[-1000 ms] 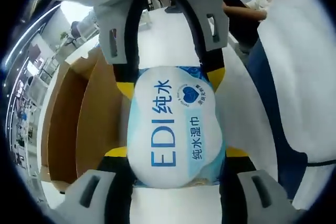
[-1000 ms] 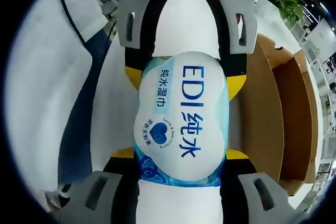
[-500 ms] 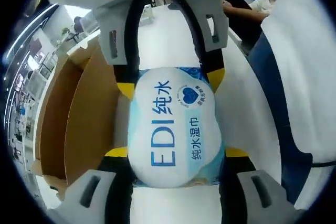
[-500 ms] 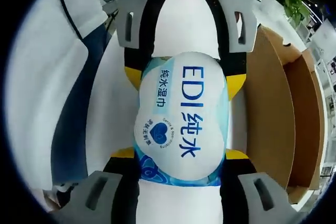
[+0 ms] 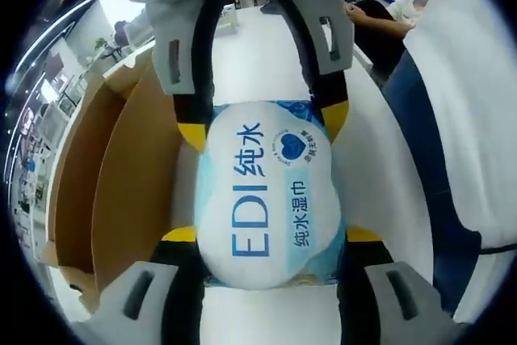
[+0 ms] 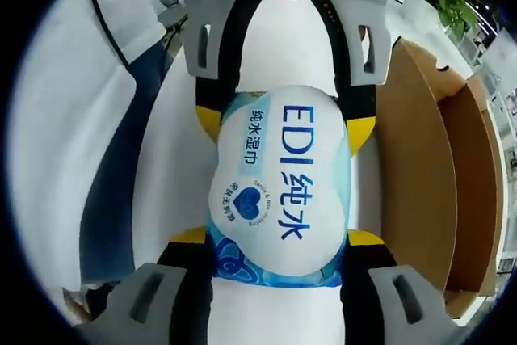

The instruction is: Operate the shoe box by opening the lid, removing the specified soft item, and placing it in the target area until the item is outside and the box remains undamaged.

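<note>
Shoe box [image 5: 121,199] shifted slightly in view; puffy blue-white wipes pack [image 5: 271,195] clamped endwise between both grippers' jaws.

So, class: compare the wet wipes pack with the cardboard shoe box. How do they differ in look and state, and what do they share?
The wet wipes pack is white and pale blue with printed lettering; the shoe box is plain brown cardboard. The pack is soft and bulging; the box has flat, stiff walls. The pack is clamped between the left gripper and the right gripper; the box stands open, ungripped. Both are above the same white surface.
</note>
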Motion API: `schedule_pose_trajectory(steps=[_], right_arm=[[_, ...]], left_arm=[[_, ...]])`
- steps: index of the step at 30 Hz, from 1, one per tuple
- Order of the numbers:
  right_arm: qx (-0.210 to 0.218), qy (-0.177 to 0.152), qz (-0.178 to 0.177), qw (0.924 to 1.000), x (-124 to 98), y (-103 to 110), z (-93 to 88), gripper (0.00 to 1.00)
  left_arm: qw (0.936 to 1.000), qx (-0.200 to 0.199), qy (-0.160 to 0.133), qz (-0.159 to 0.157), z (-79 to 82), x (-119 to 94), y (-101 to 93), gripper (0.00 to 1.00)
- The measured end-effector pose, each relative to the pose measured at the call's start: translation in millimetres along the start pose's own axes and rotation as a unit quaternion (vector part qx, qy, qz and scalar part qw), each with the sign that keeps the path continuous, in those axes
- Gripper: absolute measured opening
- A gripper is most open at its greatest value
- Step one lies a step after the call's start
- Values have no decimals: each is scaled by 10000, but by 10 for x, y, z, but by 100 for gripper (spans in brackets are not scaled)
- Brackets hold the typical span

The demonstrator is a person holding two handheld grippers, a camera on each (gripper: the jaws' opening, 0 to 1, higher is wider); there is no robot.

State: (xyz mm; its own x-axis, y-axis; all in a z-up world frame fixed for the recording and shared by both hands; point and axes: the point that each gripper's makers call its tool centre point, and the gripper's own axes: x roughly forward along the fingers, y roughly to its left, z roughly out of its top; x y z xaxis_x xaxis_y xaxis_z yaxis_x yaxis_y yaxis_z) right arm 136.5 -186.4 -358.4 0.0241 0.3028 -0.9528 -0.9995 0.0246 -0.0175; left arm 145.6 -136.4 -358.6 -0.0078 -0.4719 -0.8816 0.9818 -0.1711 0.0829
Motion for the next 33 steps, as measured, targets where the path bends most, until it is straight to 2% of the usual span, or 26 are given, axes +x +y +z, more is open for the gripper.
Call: schedule_pose_trajectory(steps=[25,27,30,33], right_arm=[[-97,13,-72,9999,50,-13,-10,71],[-105,40,-68,9999,60,-7,-27,75],[39,-13,-53,10000,72,17,-26,85],[99,-14,-81,9999,71,11,-36,88]], left_arm=[[9998,-132,-96,-121,-8,5,-3,66],[9998,-133,-101,-122,-7,5,-2,66],[9998,-140,-108,-126,-9,6,-2,67],[9997,-142,-128,-130,-12,4,-3,67]])
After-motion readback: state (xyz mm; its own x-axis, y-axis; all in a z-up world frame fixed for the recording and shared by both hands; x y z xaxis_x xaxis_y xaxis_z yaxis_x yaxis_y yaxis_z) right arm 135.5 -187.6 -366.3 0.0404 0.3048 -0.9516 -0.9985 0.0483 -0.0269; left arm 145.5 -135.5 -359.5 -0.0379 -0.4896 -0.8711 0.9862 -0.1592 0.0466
